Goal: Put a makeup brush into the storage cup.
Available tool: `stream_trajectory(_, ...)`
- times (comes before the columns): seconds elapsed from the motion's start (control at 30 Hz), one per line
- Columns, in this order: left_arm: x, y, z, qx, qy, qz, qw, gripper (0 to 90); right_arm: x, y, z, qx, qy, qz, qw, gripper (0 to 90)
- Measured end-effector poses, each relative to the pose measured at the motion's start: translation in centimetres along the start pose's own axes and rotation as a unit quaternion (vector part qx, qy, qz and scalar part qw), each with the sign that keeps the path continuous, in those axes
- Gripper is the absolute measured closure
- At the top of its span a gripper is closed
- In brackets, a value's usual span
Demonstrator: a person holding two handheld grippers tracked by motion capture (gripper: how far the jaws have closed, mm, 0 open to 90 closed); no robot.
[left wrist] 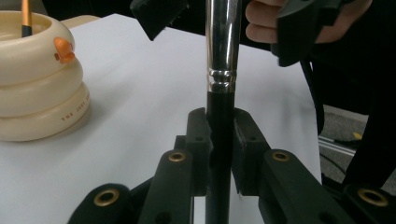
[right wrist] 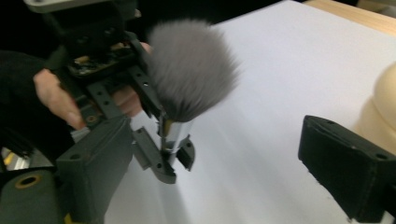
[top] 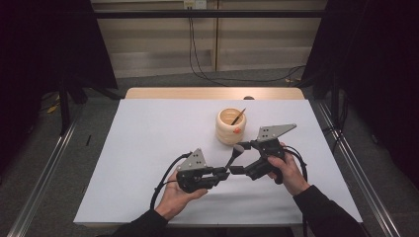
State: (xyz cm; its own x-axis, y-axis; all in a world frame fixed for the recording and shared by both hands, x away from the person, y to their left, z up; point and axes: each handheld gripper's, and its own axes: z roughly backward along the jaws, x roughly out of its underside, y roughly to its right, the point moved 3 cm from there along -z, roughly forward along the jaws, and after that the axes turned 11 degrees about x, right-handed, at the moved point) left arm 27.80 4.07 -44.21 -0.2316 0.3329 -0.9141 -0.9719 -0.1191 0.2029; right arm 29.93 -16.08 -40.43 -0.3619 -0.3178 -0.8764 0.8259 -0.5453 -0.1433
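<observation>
Near the holder: a cream, ringed brush holder (top: 230,127) stands on the white worktop (top: 148,148), taken as landmark; one thin brush (top: 238,116) already leans inside it.
Makeup brush: a makeup brush (left wrist: 221,56) with black handle, silver ferrule and grey bristle head (right wrist: 191,70) is carried just on the person's side of the holder, above the worktop and apart from it.
Long axis: in the high view the handle is seen running from the left gripper (top: 222,174) up and toward the holder, bristle end (top: 238,147) nearest the holder's foot.
Left jaws: closed nearly all the way, pressed on the black handle just below the ferrule, as shown in the left gripper view.
Right jaws: spread wide with nothing gripped; the right gripper (top: 242,158) is placed beside the bristle end, which lies between or just ahead of its jaws (right wrist: 219,168), no pad being seen to touch it.
Nearer hand: the right gripper is judged nearer the holder; the left one sits farther toward the person.
Deciding relation: the holder's mouth lies beyond and above the bristle end, so the brush is judged to need lifting and tipping handle-down before it can be dropped in.
Risk: the holder could be knocked by the open right jaws.
</observation>
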Motion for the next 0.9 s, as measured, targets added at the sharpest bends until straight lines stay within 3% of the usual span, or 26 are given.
stream_trajectory(0.2, -0.07, 0.05, 0.1, -0.005, 0.009, 0.001, 0.9999, 79.6, 0.01, -0.06, 0.17, 0.004, 0.047, 0.007, 0.9988, 11.3)
stream_trajectory(0.3, -0.09, 0.05, 0.1, -0.007, 0.013, 0.0, 0.9999, 79.6, 0.18, -0.04, -0.01, 0.009, 0.056, 0.009, 0.9984, 11.7)
stream_trajectory(0.43, -0.06, 0.02, 0.08, -0.006, 0.018, 0.002, 0.9998, 79.6, 0.2, -0.16, -0.14, -0.008, 0.069, 0.01, 0.9976, 11.5)
stream_trajectory(0.5, -0.06, 0.0, 0.12, -0.009, 0.017, 0.001, 0.9998, 79.6, 0.07, -0.22, -0.02, -0.004, 0.077, 0.011, 0.9969, 11.6)
stream_trajectory(0.63, -0.13, 0.01, 0.12, -0.013, 0.024, 0.006, 0.9996, 79.6, -0.1, -0.39, 0.11, -0.025, 0.103, 0.001, 0.9943, 11.3)
stream_trajectory(0.77, -0.19, -0.01, 0.16, -0.015, 0.027, 0.006, 0.9995, 79.5, -0.21, -0.56, 0.0, -0.015, 0.115, -0.003, 0.9932, 14.6)
stream_trajectory(0.9, -0.17, -0.03, 0.12, -0.015, 0.029, 0.007, 0.9995, 79.6, -0.11, -0.61, -0.14, -0.007, 0.12, -0.012, 0.9926, 24.3)
